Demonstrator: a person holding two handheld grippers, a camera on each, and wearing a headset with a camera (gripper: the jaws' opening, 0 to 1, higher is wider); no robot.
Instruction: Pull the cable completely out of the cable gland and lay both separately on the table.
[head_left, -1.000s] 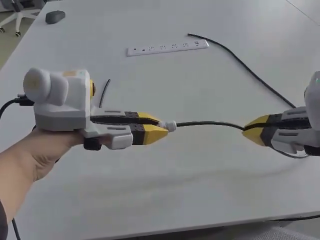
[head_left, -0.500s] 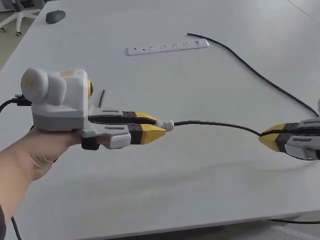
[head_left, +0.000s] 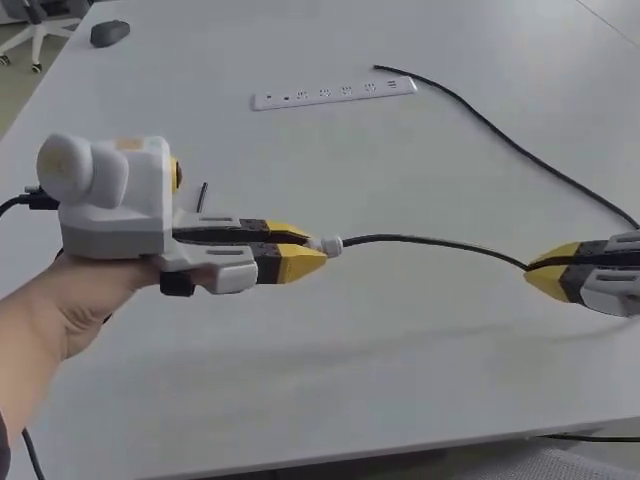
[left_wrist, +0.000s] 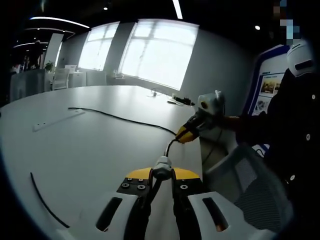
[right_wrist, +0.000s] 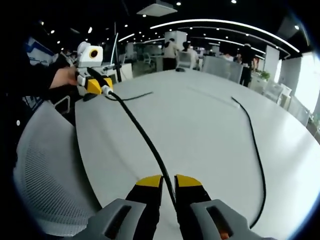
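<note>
While the left gripper (head_left: 312, 256) clamped the cable gland (head_left: 329, 244) above the table (head_left: 350, 380), the right gripper (head_left: 540, 272) pinched the cable (head_left: 430, 241); pull judged midway, cable unfreed; next move needed wider separation.

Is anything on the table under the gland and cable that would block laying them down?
Nothing visible does. The table beneath the cable gland and cable looks bare, and the power strip lies farther back.

near table (head_left: 330, 380) bare; power strip (head_left: 333, 94) & cable (head_left: 500, 140) lie farther back.
</note>
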